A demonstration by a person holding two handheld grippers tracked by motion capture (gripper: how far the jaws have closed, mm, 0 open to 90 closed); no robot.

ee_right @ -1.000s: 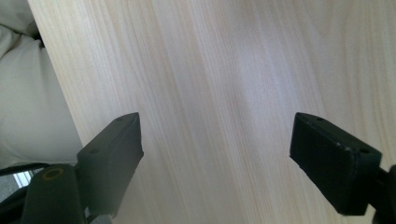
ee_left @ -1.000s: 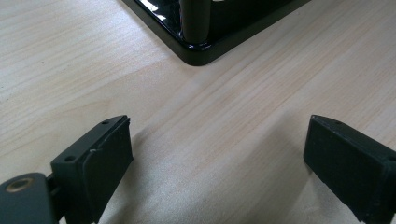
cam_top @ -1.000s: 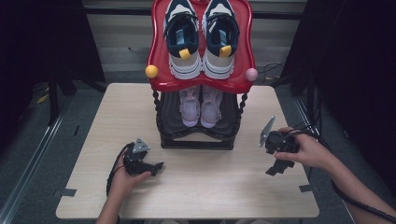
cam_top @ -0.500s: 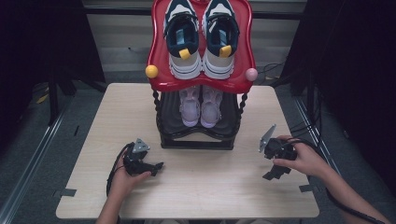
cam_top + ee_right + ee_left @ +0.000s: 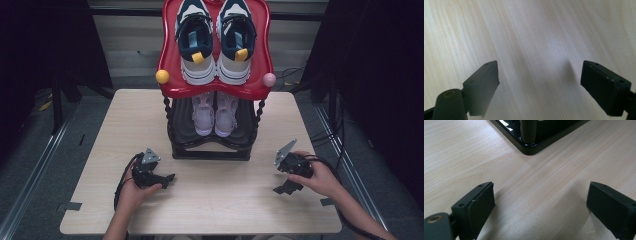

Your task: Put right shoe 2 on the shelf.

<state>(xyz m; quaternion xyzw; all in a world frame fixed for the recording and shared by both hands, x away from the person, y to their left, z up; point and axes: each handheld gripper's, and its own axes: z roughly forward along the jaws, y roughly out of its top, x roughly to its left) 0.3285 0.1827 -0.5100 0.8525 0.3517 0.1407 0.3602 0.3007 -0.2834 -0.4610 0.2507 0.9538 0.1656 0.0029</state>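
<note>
A two-tier shoe rack (image 5: pixel 215 145) stands at the back middle of the counter (image 5: pixel 200 200), presumably to keep pairs tidy: two dark sneakers (image 5: pixel 215 40) on its red top, two pale shoes (image 5: pixel 215 112) below. In front of the rack, the left hand-held gripper (image 5: pixel 167 178) and right hand-held gripper (image 5: pixel 282 189) rest low, both released and empty.

No legible text, label, brand, number or sign anywhere
</note>
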